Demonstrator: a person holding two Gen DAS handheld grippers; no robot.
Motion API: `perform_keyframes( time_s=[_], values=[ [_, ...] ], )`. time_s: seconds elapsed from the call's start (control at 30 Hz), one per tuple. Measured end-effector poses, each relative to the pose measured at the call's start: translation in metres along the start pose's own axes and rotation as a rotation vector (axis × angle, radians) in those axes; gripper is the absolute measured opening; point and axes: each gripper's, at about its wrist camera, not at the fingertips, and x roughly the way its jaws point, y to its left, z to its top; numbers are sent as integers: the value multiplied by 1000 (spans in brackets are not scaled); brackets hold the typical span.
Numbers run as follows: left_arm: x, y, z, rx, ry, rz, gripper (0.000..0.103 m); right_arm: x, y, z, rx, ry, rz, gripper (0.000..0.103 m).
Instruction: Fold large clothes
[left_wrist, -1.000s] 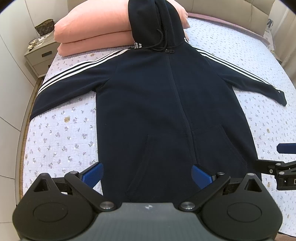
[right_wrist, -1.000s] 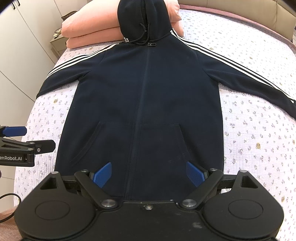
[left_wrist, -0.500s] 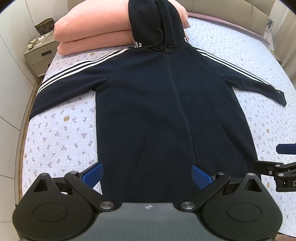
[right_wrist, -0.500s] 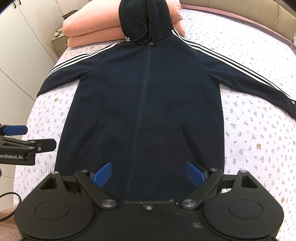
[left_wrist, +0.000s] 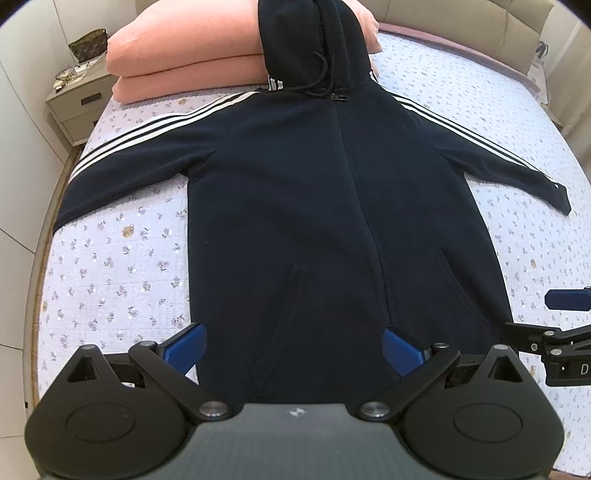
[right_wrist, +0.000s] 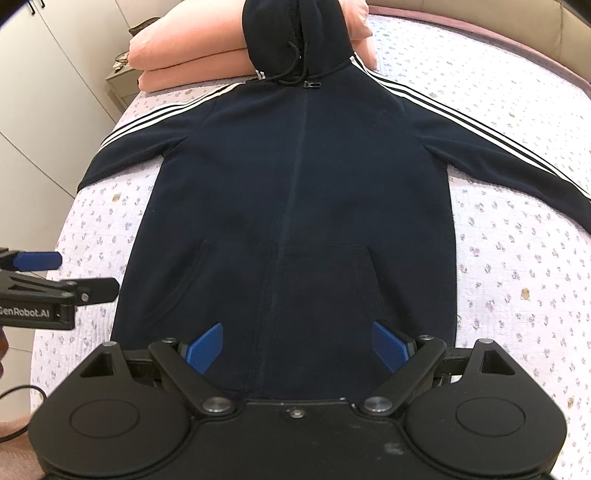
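Observation:
A long navy zip hoodie (left_wrist: 314, 206) with white sleeve stripes lies flat, front up, on the bed; it also shows in the right wrist view (right_wrist: 295, 192). Its sleeves spread out to both sides and its hood rests against the pink pillows. My left gripper (left_wrist: 293, 349) is open and empty above the hem's left part. My right gripper (right_wrist: 297, 347) is open and empty above the hem's right part. Each gripper shows at the edge of the other's view: the right one (left_wrist: 561, 325) and the left one (right_wrist: 44, 280).
Two stacked pink pillows (left_wrist: 184, 62) lie at the head of the bed. The floral quilt (left_wrist: 110, 266) covers the bed. A nightstand (left_wrist: 74, 107) stands at the far left, white cupboards (right_wrist: 44, 74) along the left side. A padded headboard (left_wrist: 461, 14) is behind.
Both grippers have shifted very slightly; the hoodie sits a touch lower in the right wrist view. Nothing was grasped, and the hoodie has not moved.

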Motion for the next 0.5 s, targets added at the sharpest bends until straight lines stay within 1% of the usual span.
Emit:
perform_keyframes(
  time_s=[0.07,0.13,0.2,0.27,0.37,0.43,0.5],
  values=[
    [8,4,3,-17,14,-12,103,6,4,7,-12,0,8,103],
    [20,14,7,-54,31,-44,103,16,11,18,-39,-4,17,103],
    [32,29,13,-110,37,-91,103,27,17,31,-69,1,11,103],
    [47,46,20,-168,30,-116,103,41,25,50,-106,3,23,103],
    [70,75,32,-255,27,-106,103,64,34,83,-115,9,34,103],
    [83,95,41,-307,0,-82,103,76,42,102,-129,8,45,103],
    [95,114,49,-346,-21,-51,103,88,50,117,-153,4,81,103]
  ],
)
